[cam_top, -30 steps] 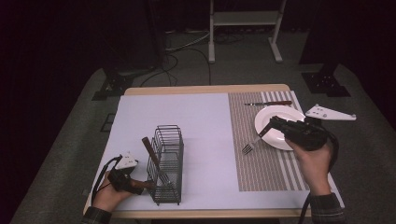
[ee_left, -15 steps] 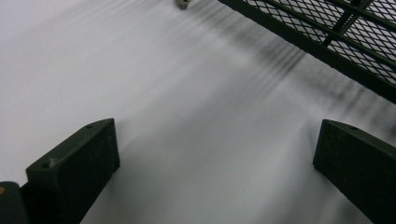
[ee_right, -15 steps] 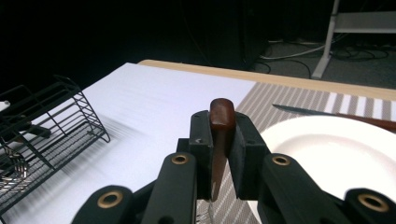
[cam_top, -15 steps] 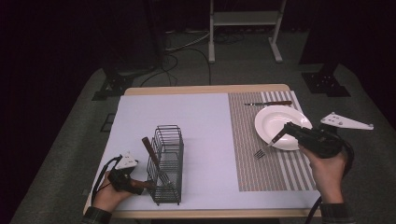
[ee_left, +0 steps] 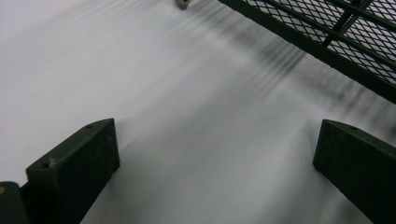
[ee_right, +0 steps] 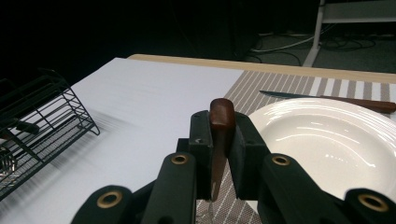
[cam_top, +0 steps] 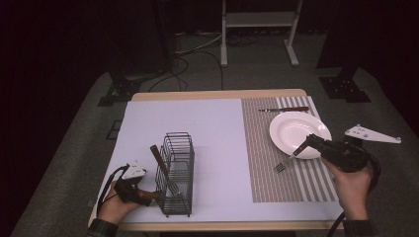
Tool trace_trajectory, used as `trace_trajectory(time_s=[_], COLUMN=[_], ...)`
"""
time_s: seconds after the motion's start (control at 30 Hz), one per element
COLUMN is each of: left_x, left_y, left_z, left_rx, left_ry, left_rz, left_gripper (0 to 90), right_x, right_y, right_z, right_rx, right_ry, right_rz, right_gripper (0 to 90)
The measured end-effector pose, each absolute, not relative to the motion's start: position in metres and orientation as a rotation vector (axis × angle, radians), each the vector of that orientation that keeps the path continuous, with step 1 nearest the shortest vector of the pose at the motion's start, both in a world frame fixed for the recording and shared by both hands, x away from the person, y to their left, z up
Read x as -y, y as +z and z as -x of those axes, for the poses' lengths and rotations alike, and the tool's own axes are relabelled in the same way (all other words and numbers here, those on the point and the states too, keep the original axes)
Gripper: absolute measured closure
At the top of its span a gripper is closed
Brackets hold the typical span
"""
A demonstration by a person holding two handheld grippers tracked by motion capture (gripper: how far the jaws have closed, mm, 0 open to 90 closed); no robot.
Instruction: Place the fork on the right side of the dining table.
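My right gripper (cam_top: 318,144) is shut on the brown handle (ee_right: 221,116) of a fork, just in front of the white plate (cam_top: 296,129). The fork's tines (cam_top: 280,167) point down-left over the striped placemat (cam_top: 269,177). At the front left stands a black wire basket (cam_top: 177,170) with a brown-handled utensil (cam_top: 158,158) leaning in it. My left gripper (cam_top: 141,195) is low on the white mat beside the basket's left side. Its jaws are open with nothing between them (ee_left: 210,158), and the basket's mesh (ee_left: 336,37) is just ahead.
A brown-handled knife (cam_top: 285,109) lies on the placemat behind the plate. The white mat (cam_top: 212,128) covers the left and middle of the wooden table. A white metal stand (cam_top: 257,22) and cables are on the floor beyond.
My right gripper has carried the fork to the right and toward the person, off the plate's front-left rim. The left gripper and the basket have stayed put.
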State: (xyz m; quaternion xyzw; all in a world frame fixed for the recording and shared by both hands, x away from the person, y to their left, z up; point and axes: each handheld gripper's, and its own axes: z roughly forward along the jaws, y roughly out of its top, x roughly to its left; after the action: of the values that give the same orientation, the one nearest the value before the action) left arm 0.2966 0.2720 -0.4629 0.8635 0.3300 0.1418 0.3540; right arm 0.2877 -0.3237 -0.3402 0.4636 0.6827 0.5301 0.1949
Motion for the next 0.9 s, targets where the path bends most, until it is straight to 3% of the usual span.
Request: trace_trajectory(time_s=[0.9], left_x=[-0.272], left_y=[-0.463], left_z=[-0.297], left_rx=[-0.853], left_ry=[0.367], left_rz=[-2.233], left_gripper=[0.0], right_x=[0.345], right_y=[-0.357], right_z=[-0.285], right_rx=[-1.856], right_ry=[1.427], right_rz=[-1.353], right_gripper=[70.4])
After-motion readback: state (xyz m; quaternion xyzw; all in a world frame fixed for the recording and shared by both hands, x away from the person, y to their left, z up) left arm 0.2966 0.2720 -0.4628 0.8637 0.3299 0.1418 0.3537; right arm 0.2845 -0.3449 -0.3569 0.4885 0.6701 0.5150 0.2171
